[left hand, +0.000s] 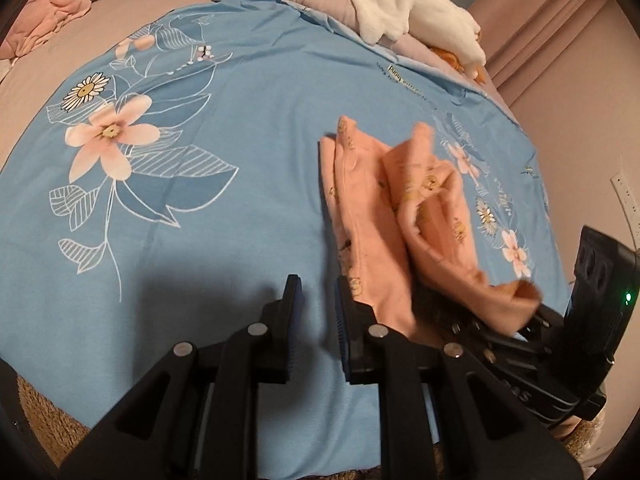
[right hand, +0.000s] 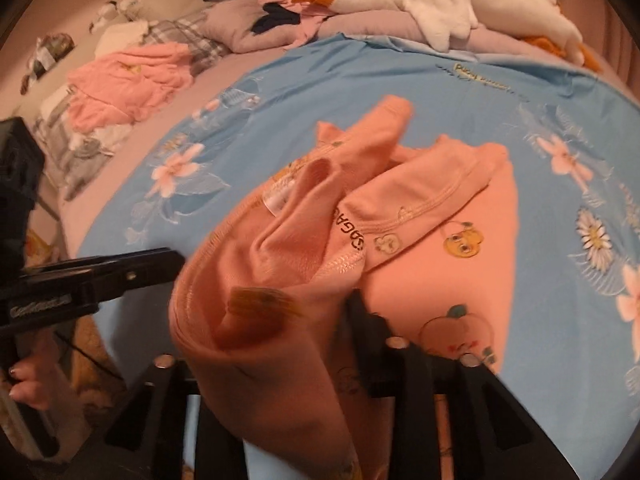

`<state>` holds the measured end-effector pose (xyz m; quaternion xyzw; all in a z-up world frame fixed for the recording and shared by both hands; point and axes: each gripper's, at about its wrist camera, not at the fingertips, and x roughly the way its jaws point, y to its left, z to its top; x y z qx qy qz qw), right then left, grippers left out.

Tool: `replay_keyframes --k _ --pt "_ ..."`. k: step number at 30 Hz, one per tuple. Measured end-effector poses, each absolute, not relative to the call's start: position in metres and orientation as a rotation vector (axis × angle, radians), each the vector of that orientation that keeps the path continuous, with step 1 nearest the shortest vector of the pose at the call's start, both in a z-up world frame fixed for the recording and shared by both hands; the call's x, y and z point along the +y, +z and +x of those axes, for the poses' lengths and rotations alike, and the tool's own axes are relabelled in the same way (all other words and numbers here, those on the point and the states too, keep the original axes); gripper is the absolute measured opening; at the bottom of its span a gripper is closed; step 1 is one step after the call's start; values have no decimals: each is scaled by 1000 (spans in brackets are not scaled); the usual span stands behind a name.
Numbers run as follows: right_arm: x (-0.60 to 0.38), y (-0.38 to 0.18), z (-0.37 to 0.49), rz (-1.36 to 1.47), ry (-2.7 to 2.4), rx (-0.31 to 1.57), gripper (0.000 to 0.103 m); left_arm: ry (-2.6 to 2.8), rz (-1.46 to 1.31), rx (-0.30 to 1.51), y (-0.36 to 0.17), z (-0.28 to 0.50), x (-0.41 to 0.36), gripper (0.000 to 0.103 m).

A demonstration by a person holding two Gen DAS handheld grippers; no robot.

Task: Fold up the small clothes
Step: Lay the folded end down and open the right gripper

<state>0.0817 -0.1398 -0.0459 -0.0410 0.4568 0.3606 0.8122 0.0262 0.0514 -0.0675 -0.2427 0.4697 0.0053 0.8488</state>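
A small peach garment (left hand: 372,216) with cartoon prints lies bunched on the blue floral sheet (left hand: 200,200). My left gripper (left hand: 318,304) is open and empty, just left of the garment's near edge. In the right wrist view the garment (right hand: 440,208) drapes over my right gripper (right hand: 320,320), which is shut on a fold of it and holds it lifted; the fingertips are hidden by cloth. The right gripper also shows at the right in the left wrist view (left hand: 520,320). The left gripper also shows at the left in the right wrist view (right hand: 104,276).
A white goose plush (right hand: 440,4) lies on the far edge of the bed. A heap of pink clothes (right hand: 128,76) and plaid pillows sit at the far left. A curtain and wall (left hand: 580,80) stand to the right. A brown rug (left hand: 40,420) lies below the bed.
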Motion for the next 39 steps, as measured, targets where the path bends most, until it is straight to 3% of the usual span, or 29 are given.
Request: replay_keyframes --k 2,4,8,10,20,26,28,29,31,34,39 --pt "-147 -38 76 -57 794 958 46 -16 -521 970 -59 26 50 17" --pt "-157 -30 71 -39 785 934 57 -50 -527 954 -53 30 48 28" --pt "-179 -19 65 18 766 900 63 -160 -564 954 -46 39 39 39" --pt "-192 -15 63 62 764 893 67 -210 -582 977 -47 46 30 49" --pt "-235 -7 55 144 692 851 68 -267 -531 989 -38 66 7 62" --pt "-234 -16 68 158 644 872 68 -195 -407 1074 -68 68 -9 61" --pt "-228 -19 71 158 652 883 68 -153 -366 1090 -79 66 -9 44" --pt "-226 -21 73 161 656 888 68 -145 -360 1096 -84 66 -7 42" --pt "-219 -25 79 166 674 900 55 -138 -364 1089 -90 63 -2 34" --pt "-205 -29 89 152 683 924 38 -140 -367 1072 -90 59 2 33" --pt "-177 -34 108 125 732 960 38 -141 -377 1062 -89 52 6 33"
